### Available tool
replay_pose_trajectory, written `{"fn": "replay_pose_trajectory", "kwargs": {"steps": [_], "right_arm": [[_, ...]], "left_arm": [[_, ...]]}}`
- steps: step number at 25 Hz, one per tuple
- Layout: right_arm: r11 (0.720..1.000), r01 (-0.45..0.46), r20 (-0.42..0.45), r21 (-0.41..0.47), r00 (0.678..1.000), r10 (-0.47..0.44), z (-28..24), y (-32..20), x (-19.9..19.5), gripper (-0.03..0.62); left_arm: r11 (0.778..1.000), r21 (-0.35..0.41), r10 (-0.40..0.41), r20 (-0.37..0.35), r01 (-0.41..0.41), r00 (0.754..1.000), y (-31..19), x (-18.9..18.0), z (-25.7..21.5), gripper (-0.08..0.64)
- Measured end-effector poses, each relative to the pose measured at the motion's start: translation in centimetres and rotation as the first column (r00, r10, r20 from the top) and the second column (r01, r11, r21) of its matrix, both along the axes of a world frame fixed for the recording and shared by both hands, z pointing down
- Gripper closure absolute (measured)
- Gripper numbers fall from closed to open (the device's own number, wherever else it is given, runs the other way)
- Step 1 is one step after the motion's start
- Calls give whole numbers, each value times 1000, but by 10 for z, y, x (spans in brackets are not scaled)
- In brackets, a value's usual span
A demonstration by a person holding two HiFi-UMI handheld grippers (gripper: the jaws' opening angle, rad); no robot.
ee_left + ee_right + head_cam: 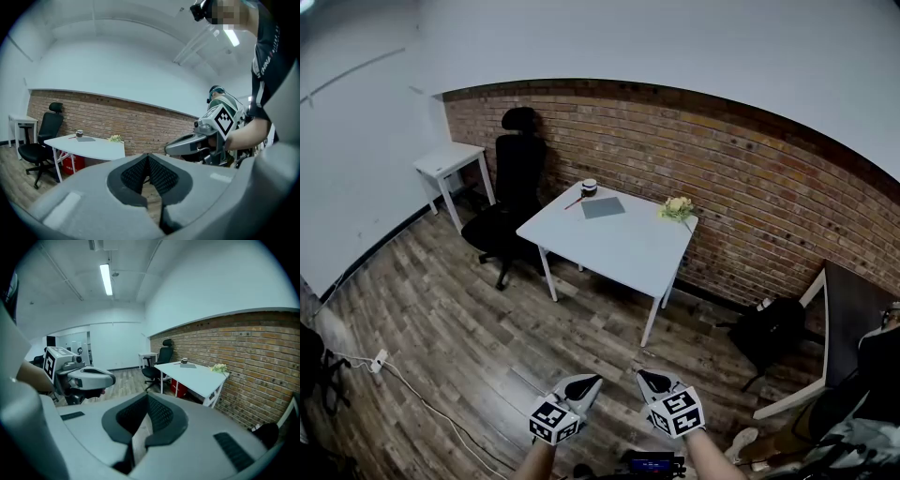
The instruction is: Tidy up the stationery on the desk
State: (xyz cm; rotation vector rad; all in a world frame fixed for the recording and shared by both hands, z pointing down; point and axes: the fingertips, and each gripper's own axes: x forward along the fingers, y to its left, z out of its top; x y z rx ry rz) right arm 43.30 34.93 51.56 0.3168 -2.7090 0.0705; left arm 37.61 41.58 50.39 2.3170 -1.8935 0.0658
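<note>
- White desk stands at the far side of the room, one edge against the brick wall; wood-plank floor lies between it and the person
- Stationery sits grouped at the desk's far left corner: a grey notebook lying flat, a red pen just left of it, and a small round container at the far edge, close to both
- Contents of the container too small to make out
- Yellow-green flower bunch lies at the desk's far right corner, well apart from the stationery
- Black office chair stands left of the desk; a small white side table is further left against the white wall
- Black bag rests on the floor right of the desk, by the brick wall
- Left gripper is held near the person, well short of the desk; its own view shows the jaws together, pads meeting
- Right gripper is held just beside the left one, tips angled toward each other; its jaws are likewise closed pad to pad
- Neither gripper touches the desk or anything on it
</note>
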Motion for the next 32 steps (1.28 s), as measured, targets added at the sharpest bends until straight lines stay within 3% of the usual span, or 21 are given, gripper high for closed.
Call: {"fn": "replay_pose_trajectory", "kwargs": {"steps": [6, 14, 32], "right_arm": [[1000, 5, -4, 1, 1000, -5, 0, -1, 0, 583], [1000, -8, -5, -1, 1000, 8, 4, -11, 6, 584], [1000, 10, 7, -27, 1000, -10, 15, -55, 31, 584]], "left_arm": [[1000, -12, -2, 8, 2, 1000, -1, 0, 0, 554], [996, -84, -15, 44, 19, 999, -7, -1, 13, 554], [989, -128, -58, 86, 69, 995, -42, 16, 25, 554]]}}
